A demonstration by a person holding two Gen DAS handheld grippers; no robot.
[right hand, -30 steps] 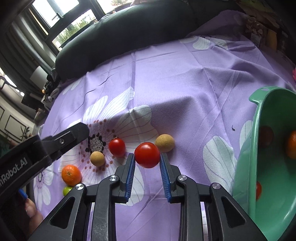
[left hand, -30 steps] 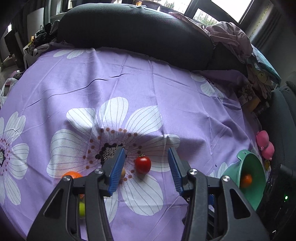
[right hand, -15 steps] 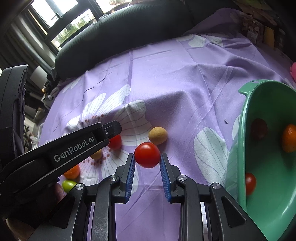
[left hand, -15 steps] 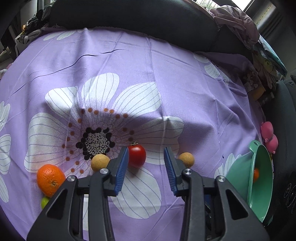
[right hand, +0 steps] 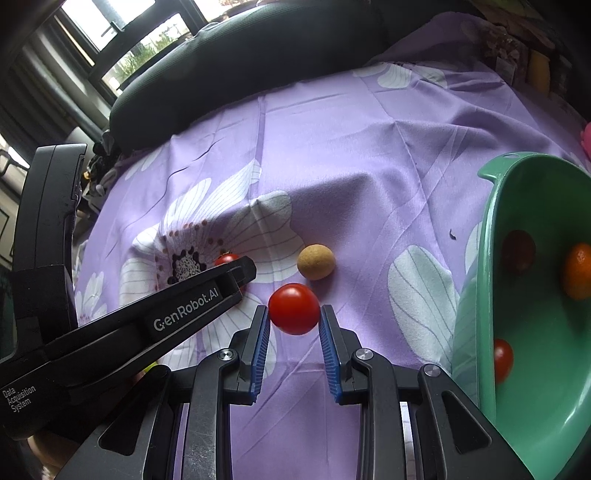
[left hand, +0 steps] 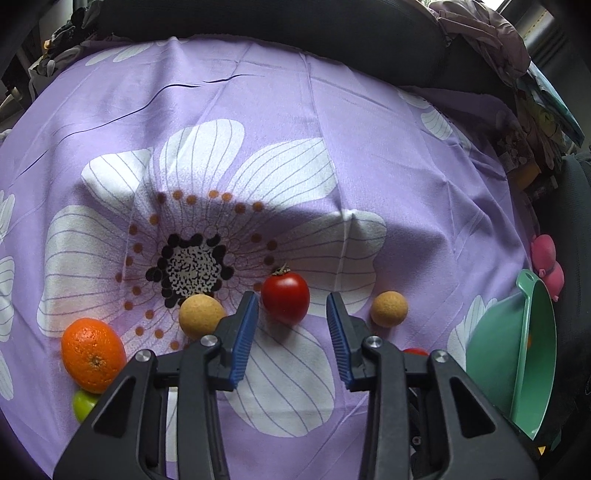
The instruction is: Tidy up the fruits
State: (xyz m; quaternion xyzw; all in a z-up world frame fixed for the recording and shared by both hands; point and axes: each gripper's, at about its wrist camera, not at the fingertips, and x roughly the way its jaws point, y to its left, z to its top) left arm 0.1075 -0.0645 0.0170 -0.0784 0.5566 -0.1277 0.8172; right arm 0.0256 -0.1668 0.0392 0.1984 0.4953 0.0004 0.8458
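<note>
My right gripper [right hand: 294, 314] is shut on a red tomato [right hand: 294, 308], held above the purple flowered cloth [right hand: 332, 147] left of the green bowl [right hand: 491, 236]. The bowl holds a dark fruit [right hand: 519, 252], an orange fruit [right hand: 578, 271] and a small red tomato [right hand: 503, 360]. My left gripper [left hand: 291, 314] is open just short of a second red tomato [left hand: 285, 297] on the cloth. A tan ball-like fruit [left hand: 201, 316] lies left of it and another [left hand: 389, 308] to the right. An orange [left hand: 92, 354] and a green fruit [left hand: 84, 404] lie at the far left.
The left gripper's body [right hand: 122, 317] crosses the right wrist view at the left. A dark cushion [left hand: 280, 22] backs the cloth. A pink toy [left hand: 546, 266] and clutter [left hand: 524, 147] sit at the right edge. The bowl also shows in the left wrist view [left hand: 524, 354].
My left gripper has moved down and forward toward the second tomato, which now sits just ahead of its open jaws. My right gripper has carried its tomato a little toward the green bowl.
</note>
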